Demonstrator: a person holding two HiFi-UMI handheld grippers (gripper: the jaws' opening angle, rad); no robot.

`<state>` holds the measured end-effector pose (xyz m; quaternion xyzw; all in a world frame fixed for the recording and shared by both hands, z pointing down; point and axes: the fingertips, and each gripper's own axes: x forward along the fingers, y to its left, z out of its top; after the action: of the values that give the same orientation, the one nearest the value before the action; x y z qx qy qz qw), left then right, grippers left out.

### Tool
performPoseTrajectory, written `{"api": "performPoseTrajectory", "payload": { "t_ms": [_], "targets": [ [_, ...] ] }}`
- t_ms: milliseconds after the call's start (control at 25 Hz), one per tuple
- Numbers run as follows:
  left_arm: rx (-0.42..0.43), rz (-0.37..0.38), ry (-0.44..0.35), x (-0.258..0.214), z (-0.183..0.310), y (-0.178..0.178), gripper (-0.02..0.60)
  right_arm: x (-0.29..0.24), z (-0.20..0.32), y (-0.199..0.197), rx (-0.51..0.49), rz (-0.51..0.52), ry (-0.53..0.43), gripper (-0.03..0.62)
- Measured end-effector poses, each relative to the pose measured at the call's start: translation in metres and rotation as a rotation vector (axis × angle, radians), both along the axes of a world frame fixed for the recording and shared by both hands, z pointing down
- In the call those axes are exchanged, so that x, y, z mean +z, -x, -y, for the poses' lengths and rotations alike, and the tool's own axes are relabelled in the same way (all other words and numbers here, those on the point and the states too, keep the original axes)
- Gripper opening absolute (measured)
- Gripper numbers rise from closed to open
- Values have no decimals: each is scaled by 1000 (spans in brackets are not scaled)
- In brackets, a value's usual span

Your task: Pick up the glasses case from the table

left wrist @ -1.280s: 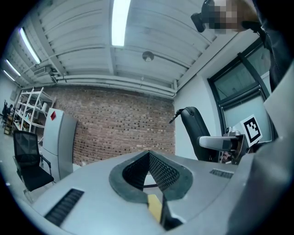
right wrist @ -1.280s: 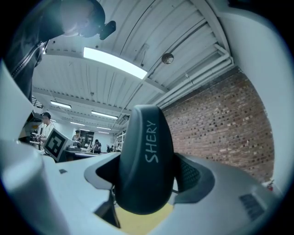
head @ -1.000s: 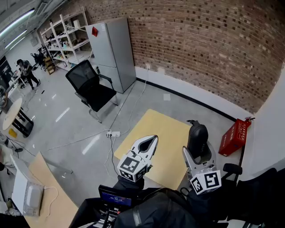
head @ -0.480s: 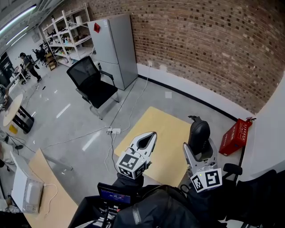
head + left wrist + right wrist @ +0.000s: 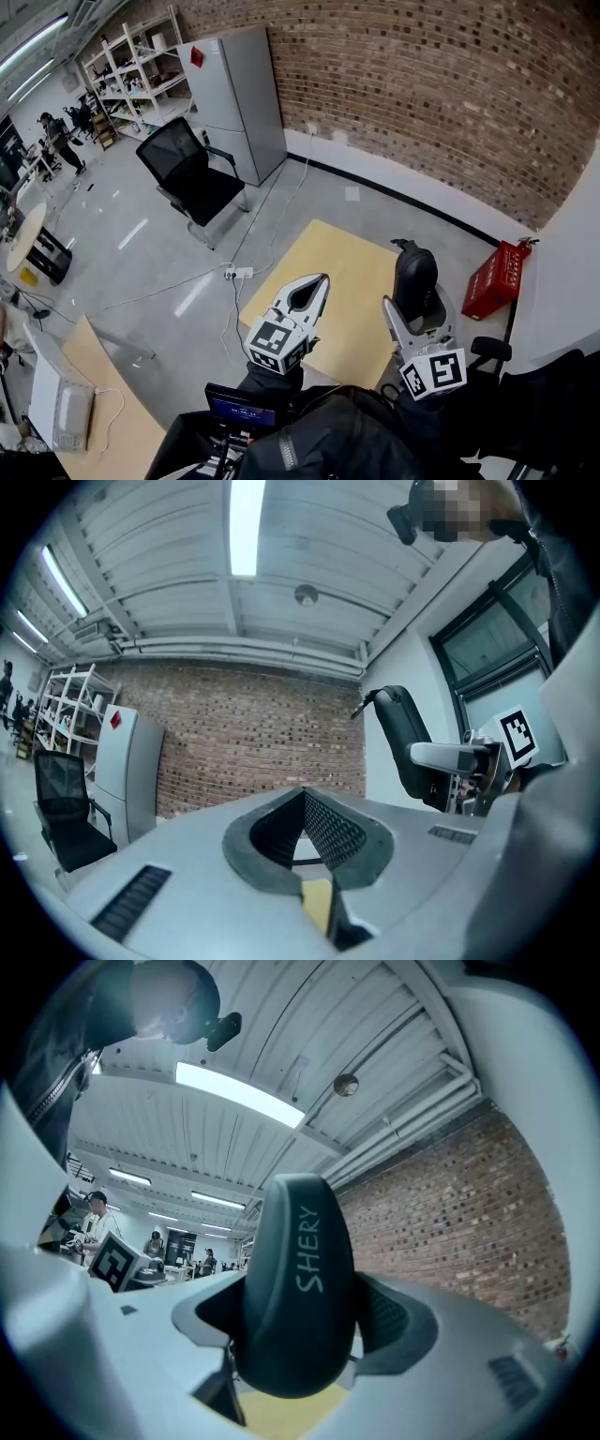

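The right claw [image 5: 413, 309] grips the dark glasses case [image 5: 295, 1288] upright over the table [image 5: 342, 267], left claw [image 5: 302, 838] closed and empty; the case seems a rigid, light, prob. smooth shell, so taking it across the mid-body is safest.

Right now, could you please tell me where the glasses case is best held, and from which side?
Take the glasses case at its lower end, coming from beneath along its length, fingers on its two long sides, as the right gripper does now. It is a long rounded shell standing upright, so a squeeze across the width probably seats best.
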<state>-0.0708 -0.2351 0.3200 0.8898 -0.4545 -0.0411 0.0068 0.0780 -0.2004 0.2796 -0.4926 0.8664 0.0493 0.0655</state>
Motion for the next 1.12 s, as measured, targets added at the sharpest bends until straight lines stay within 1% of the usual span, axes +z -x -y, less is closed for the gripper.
{"api": "performPoseTrajectory", "payload": {
  "t_ms": [280, 560, 1120],
  "targets": [
    [-6, 12, -15, 0, 0, 0, 0, 0, -1, -2, 7, -1, -4, 362],
    [9, 32, -32, -3, -1, -6, 0, -2, -2, -1, 7, -11, -1, 362],
    [11, 53, -27, -1, -2, -9, 0, -2, -3, -1, 5, -11, 3, 362]
  ]
}}
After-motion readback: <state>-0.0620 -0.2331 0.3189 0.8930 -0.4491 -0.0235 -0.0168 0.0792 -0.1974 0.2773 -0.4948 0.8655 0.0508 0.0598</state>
